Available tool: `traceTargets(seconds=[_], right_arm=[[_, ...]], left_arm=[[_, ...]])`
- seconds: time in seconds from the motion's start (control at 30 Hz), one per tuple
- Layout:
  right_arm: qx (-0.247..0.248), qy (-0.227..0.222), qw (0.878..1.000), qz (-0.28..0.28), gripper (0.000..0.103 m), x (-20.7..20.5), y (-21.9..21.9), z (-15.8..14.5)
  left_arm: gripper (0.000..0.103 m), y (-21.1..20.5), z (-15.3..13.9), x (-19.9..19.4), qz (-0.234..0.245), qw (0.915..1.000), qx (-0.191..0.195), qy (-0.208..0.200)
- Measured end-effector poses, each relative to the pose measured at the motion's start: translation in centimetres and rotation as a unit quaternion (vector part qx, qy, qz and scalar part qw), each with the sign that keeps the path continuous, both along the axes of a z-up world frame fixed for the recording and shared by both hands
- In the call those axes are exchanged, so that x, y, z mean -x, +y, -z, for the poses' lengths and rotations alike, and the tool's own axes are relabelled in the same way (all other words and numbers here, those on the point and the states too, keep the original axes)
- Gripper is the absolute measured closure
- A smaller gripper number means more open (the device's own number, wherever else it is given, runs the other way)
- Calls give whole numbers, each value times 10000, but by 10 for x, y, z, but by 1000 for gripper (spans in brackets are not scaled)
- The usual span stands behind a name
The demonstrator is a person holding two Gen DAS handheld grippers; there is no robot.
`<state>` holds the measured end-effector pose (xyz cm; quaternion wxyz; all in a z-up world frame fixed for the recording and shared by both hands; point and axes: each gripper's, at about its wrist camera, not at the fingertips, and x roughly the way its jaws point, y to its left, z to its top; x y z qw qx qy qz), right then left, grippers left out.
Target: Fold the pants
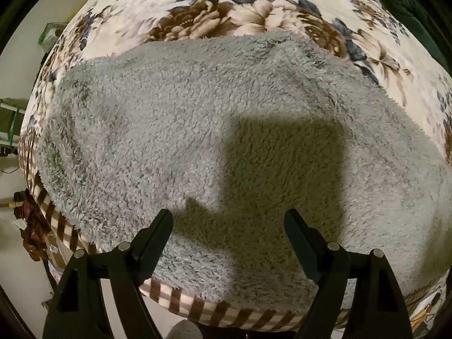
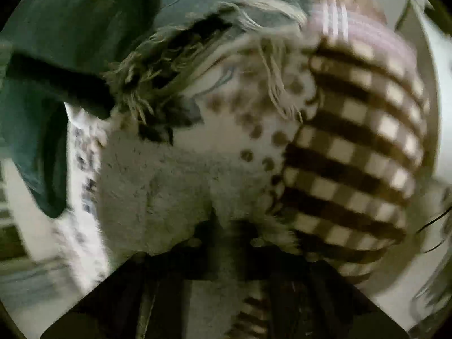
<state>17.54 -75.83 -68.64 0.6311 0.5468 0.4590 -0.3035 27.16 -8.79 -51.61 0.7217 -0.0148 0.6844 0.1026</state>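
- The floral blanket (image 1: 197,2) is spread over the bed, and its checked border (image 1: 197,308) is seen along the near edge, beyond which the surface drops away; a dark green cloth (image 1: 406,2) lies at the far right corner.
- The grey fleece pants (image 1: 197,118) are laid flat across the blanket, reaching almost to the checked border, with open blanket left beyond their far edge.
- A fold appears to be starting: an edge of the fleece (image 2: 158,180) is seen bunched at the right gripper (image 2: 226,234), whose jaws are pressed together, apparently pinching it, though that view is blurred.
- The left gripper (image 1: 228,220) is held spread above the pants, nothing between its fingers.
- Next, the pinched edge would be carried across toward the open far side, kept clear of the drop.
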Motion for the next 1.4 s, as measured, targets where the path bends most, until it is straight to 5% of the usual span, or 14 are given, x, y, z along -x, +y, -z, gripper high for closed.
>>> traceTargets(seconds=[0.13, 0.2, 0.27, 0.33, 0.47, 0.63, 0.77, 0.83, 0.97, 1.1, 1.23, 1.33, 1.4], right_arm=[[770, 77, 9970, -16, 97, 10, 7, -40], [412, 203, 9987, -218, 94, 19, 8, -30], [-155, 22, 9998, -121, 76, 28, 6, -15], [-323, -472, 9982, 158, 40, 44, 6, -20], [-1058, -1294, 9824, 837, 34, 66, 17, -1], [-1758, -1935, 9582, 1161, 26, 47, 32, 64], [-1283, -2758, 9431, 1344, 34, 26, 31, 62], [-1190, -2828, 9447, 1158, 80, 11, 30, 56], [-432, -2422, 9669, 673, 85, -12, 33, 13], [455, -2351, 9701, -399, 85, -37, 69, -68], [1173, -2290, 9511, -1709, 85, -66, 145, -147], [1565, -2136, 9242, -2753, 85, -96, 230, -180], [1795, -1942, 8954, -3581, 85, -115, 304, -180]], left_arm=[[23, 9, 0, 2, -18, 10000, 4, -64], [23, 12, 3, 2, -44, 10000, 27, -36], [23, 16, 6, 5, -121, 9999, 95, 15], [23, 19, 5, 8, -182, 9997, 152, 15], [23, 23, 7, 13, -188, 9996, 209, 28], [23, 23, 18, 17, -183, 9996, 155, 113], [23, 25, 25, 16, -203, 9997, 72, 84], [23, 27, 27, 16, -232, 9997, 86, 62], [23, 36, 21, 15, -289, 9995, 158, -35], [23, 42, 5, 20, -415, 9984, 368, -141], [23, 55, -15, 24, -493, 9961, 664, -309], [23, 71, -33, 27, -545, 9932, 895, -508], [23, 80, -45, 28, -631, 9915, 927, -656]])
